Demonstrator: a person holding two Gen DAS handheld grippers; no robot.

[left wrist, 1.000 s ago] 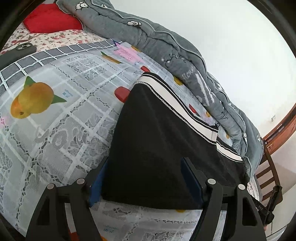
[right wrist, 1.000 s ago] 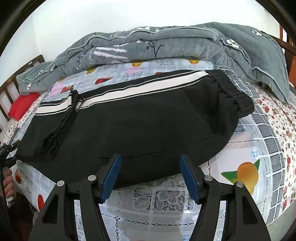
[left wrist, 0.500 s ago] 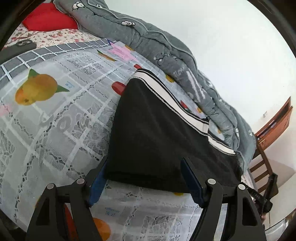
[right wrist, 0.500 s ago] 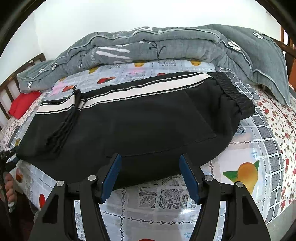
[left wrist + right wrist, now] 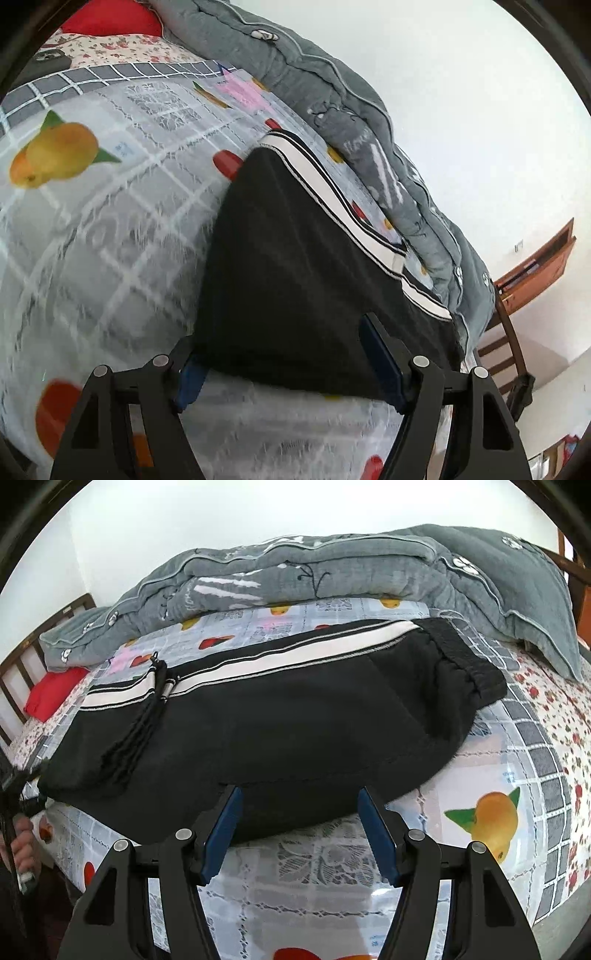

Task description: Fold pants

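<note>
- Black pants (image 5: 280, 716) lie flat across the middle of the right wrist frame, folded lengthwise on a plastic table-cover sheet (image 5: 325, 864) with fruit prints and lace pattern, spread over the bed.
- White side stripe (image 5: 280, 657) runs along the far edge of the pants; elastic waistband (image 5: 465, 657) sits at right of centre; a black drawstring (image 5: 147, 716) trails over the fabric at left of centre.
- Right gripper (image 5: 297, 830), bottom centre: blue pads apart, straddling the near edge of the pants. Fabric sits between the pads, but no pinch visible.
- Left gripper (image 5: 291, 363), bottom centre of the left wrist frame: pads apart at the near hem end of the pants (image 5: 295, 280); cloth edge between them, left pad partly hidden behind it. Not clamped.
- Left view is motion-blurred; sheet (image 5: 110, 240) detail is smeared.
- Grey quilt (image 5: 332, 565) is bunched along the far side of the bed, just beyond the stripe; in the left view it runs diagonally from top centre to right (image 5: 332, 92).
- Red pillow (image 5: 51, 694) at left edge, next to wooden slats.
- A hand (image 5: 22, 845) grips the other tool's handle at lower left of the right wrist frame.
</note>
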